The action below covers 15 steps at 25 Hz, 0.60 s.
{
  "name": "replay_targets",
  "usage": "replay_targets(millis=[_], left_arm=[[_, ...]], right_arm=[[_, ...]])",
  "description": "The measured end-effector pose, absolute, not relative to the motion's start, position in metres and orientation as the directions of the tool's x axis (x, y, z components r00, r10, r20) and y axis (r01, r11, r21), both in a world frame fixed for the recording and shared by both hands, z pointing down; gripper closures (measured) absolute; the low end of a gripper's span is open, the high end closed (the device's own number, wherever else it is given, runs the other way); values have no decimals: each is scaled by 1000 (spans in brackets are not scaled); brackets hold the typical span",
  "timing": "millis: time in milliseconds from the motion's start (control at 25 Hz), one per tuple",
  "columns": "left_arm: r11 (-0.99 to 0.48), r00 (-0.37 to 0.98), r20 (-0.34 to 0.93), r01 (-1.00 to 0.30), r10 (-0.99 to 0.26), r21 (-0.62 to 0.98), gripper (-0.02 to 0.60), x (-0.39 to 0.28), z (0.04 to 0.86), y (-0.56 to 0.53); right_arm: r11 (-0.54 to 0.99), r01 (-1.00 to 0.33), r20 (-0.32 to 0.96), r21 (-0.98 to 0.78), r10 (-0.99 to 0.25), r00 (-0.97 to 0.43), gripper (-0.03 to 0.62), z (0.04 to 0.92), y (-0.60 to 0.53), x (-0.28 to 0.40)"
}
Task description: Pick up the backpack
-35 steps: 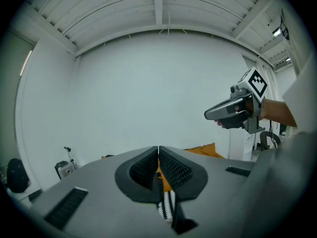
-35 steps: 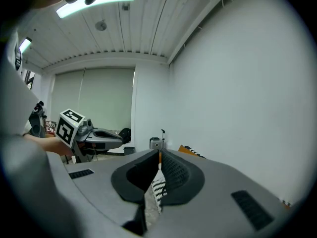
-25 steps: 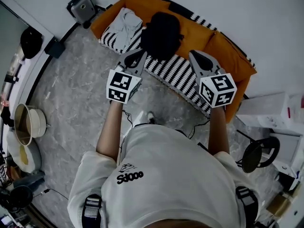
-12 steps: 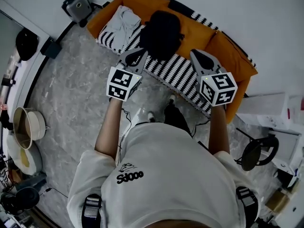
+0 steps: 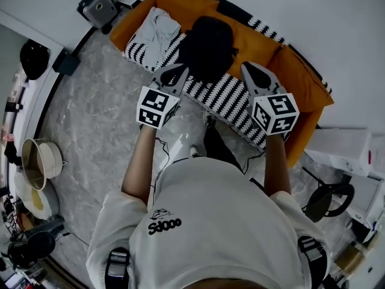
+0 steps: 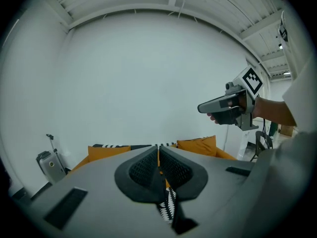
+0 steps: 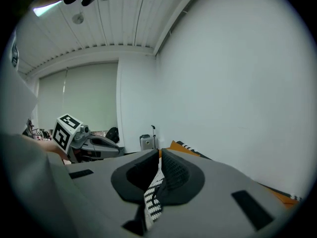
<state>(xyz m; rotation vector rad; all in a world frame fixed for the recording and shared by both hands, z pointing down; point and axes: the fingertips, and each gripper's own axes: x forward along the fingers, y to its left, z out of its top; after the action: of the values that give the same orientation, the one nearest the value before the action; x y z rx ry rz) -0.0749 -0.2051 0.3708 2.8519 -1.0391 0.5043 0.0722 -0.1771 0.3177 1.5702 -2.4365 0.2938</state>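
The black fabric backpack (image 5: 207,44) sits on the sofa (image 5: 231,98), a low couch with a black-and-white striped seat cover and orange cushions, on the far side of the scene against the white wall. It looks propped against the back cushions, so I judge that its long axis runs from the front of the seat away from me towards the backrest rather than along the sofa.

The backpack lies straight ahead and between my two hands. My left gripper (image 5: 180,70) has its jaws pressed together with nothing between them, and its tip lines up with the backpack's near left corner. My right gripper (image 5: 246,68) is likewise closed and empty, and points at the striped seat just to the right of the backpack. The left seems the nearer of the two, though only slightly. Both look to be short of the backpack, not touching it, but from above I cannot be sure of the gap.

To take hold, I would have to spread the jaws first and come in from the near side.

A crumpled pale grey garment (image 5: 157,29) lies on the seat left of the backpack, clear of my path.
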Motion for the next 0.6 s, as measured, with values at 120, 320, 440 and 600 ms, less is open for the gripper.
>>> replay_targets(millis=[120,320,440,600], left_arm=[[-763,704,354,-645,-615,-43,557,-65,384,-242],[-765,696,392,-643,-601,-33,557,-47,406,-293],[-769,694,418,-639,-586,-17,557,-39,429,-317],[-769,689,459,-639,-561,17,557,-32,462,-347]], right_arm=[[398,-916,298,-49,-869,-394,553,327,-215,83],[400,-912,346,-94,-846,-406,553,358,-270,99],[398,-908,377,-128,-828,-416,553,384,-297,106],[401,-901,407,-164,-805,-432,553,419,-331,115]])
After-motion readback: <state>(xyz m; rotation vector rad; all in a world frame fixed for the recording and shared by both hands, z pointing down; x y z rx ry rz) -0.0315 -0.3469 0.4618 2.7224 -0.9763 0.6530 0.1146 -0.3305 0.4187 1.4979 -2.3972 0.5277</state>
